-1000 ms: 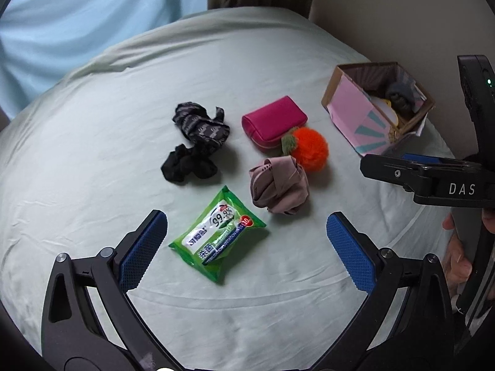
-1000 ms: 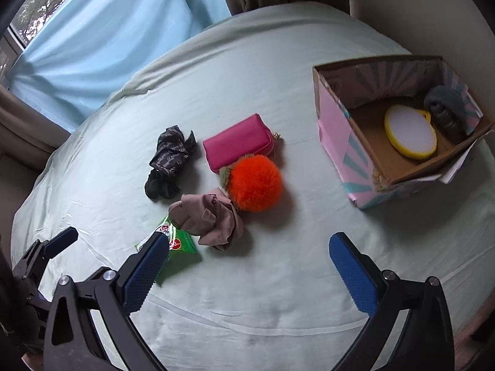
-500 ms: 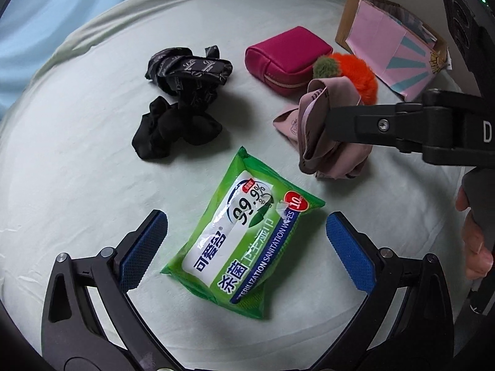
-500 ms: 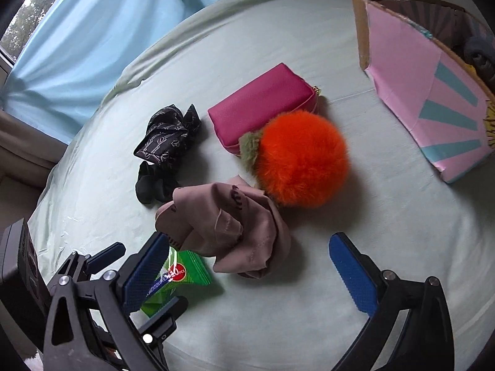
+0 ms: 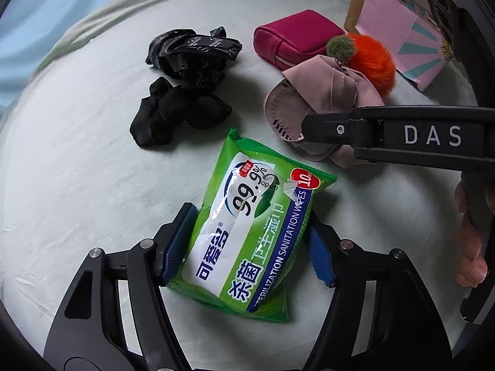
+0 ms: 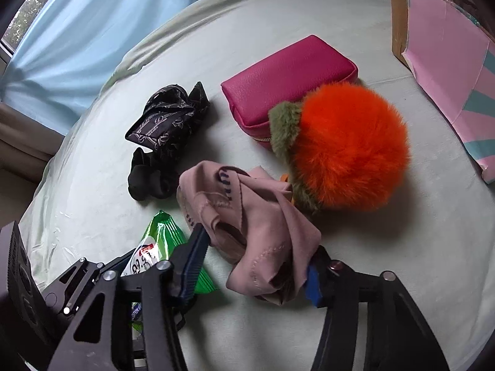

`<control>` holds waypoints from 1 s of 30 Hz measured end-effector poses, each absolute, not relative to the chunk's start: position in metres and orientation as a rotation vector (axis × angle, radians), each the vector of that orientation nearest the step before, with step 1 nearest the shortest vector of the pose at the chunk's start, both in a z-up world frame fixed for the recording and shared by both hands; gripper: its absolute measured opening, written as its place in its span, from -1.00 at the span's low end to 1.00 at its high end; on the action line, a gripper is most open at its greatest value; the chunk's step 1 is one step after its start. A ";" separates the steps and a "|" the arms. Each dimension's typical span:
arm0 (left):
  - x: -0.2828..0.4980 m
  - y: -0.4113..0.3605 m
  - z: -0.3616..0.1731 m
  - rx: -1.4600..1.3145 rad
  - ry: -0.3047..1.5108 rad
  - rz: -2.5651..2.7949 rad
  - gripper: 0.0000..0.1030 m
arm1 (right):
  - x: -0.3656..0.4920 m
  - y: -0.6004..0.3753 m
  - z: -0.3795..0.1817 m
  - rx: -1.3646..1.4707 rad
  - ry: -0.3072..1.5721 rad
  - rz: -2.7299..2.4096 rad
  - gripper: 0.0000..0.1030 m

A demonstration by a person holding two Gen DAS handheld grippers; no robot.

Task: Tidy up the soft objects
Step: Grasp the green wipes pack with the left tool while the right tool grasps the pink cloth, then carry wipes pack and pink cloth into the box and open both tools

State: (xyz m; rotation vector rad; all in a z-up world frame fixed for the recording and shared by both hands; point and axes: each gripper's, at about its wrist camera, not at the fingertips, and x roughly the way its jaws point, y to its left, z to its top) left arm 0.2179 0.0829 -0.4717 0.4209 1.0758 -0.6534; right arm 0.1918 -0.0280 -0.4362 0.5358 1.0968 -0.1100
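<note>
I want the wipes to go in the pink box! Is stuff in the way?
Yes. The left gripper is shut on the wipes pack. Between it and the pink box lie the pink cloth, gripped by the right gripper, and the orange pom-pom. Lifting over them should work.

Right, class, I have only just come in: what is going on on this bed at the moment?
A person is sorting soft things on a pale sheet, with a claw in each hand. The left claw is shut on the green wipes packet; the right claw is shut on the pink cloth. Both things appear to rest on the sheet. Beside them lie an orange pompom, a magenta pouch, a patterned dark scarf and a black scrunchie. A pink box stands at the far right.
</note>
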 end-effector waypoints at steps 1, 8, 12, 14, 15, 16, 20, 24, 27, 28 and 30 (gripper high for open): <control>0.219 0.083 -0.471 0.426 1.074 -0.655 0.21 | 0.191 -0.029 -0.436 0.537 1.099 -0.110 -0.16; 0.226 0.087 -0.462 0.373 1.106 -0.649 -0.11 | 0.189 -0.032 -0.435 0.549 1.093 -0.107 -0.43; 0.227 0.088 -0.451 0.366 1.103 -0.634 -0.14 | 0.185 -0.030 -0.423 0.544 1.073 -0.094 -0.48; 0.226 0.089 -0.441 0.362 1.096 -0.623 -0.14 | 0.183 -0.030 -0.415 0.539 1.069 -0.085 -0.48; 0.225 0.089 -0.435 0.360 1.095 -0.616 -0.14 | 0.181 -0.030 -0.410 0.540 1.066 -0.081 -0.48; 0.225 0.088 -0.430 0.360 1.093 -0.609 -0.14 | 0.179 -0.030 -0.406 0.541 1.064 -0.075 -0.48; 0.216 0.089 -0.395 0.343 1.084 -0.570 -0.14 | 0.173 -0.034 -0.381 0.543 1.059 -0.056 -0.48; 0.213 0.087 -0.358 0.313 1.071 -0.521 -0.14 | 0.168 -0.038 -0.348 0.533 1.051 -0.026 -0.48; 0.209 0.084 -0.324 0.279 1.050 -0.476 -0.14 | 0.164 -0.041 -0.317 0.508 1.037 0.010 -0.48; 0.207 0.079 -0.315 0.272 1.044 -0.462 -0.14 | 0.162 -0.043 -0.306 0.499 1.030 0.022 -0.48; 0.203 0.072 -0.292 0.266 1.023 -0.426 -0.14 | 0.159 -0.048 -0.287 0.481 1.017 0.043 -0.48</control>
